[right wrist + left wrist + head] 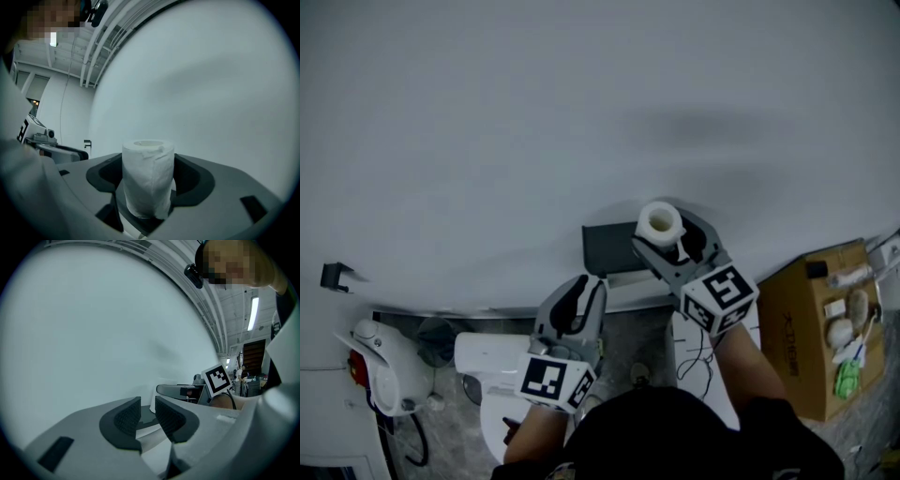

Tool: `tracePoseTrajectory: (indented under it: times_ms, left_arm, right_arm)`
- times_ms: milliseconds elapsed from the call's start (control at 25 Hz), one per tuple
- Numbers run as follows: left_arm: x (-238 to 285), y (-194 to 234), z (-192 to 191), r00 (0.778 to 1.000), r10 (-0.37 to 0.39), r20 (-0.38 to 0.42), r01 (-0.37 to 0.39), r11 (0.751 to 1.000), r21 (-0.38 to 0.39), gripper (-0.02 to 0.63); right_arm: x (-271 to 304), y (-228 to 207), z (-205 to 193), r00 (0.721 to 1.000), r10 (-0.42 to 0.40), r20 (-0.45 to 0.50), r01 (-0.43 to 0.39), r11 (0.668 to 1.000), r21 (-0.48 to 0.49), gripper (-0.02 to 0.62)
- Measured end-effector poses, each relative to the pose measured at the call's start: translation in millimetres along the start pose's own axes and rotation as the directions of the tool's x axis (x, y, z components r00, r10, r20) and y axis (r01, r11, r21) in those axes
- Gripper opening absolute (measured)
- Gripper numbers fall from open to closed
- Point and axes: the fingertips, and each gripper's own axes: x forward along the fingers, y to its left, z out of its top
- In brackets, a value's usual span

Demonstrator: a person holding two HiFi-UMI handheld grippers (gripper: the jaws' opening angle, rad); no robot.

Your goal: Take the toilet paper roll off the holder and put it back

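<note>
Against pale wall (487, 112), dark holder (605, 246), cardboard box (811, 328)

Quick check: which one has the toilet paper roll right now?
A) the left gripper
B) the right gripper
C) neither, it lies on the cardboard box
B: in the right gripper view, the right gripper has its jaws closed on the sides of the upright toilet paper roll. The left gripper has nothing between its parted jaws.

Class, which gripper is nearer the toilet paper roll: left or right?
Right. The right gripper grips the toilet paper roll upright between its jaws. The left gripper, empty, sits apart from it, lower and to its left in the head view.
</note>
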Motion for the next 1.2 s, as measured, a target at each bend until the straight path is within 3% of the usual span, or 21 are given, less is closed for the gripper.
tracePoseTrajectory:
  times_ms: [160,400,760,1200]
  left_arm:
    - [-5,1,0,1.000,0.003,0.001,-0.003,1.000,-0.003,0.081]
    - [-15,2,1,1.000,0.013,0.004,-0.013,1.000,-0.008,0.081]
    - [-27,-6,3,1.000,0.001,0.014,0.000,1.000,-0.009,0.081]
    - [-54,-28,9,0.997,-0.072,0.025,0.072,0.997,-0.016,0.081]
  right_arm:
    - [0,2,0,1.000,0.001,0.001,-0.001,1.000,-0.013,0.311]
    - [-1,8,2,1.000,-0.008,0.002,0.009,0.999,-0.041,0.381]
    - [-20,11,9,0.999,-0.045,0.025,0.046,0.998,-0.043,0.383]
    - [-66,31,16,0.991,-0.128,0.041,0.129,0.992,-0.011,0.375]
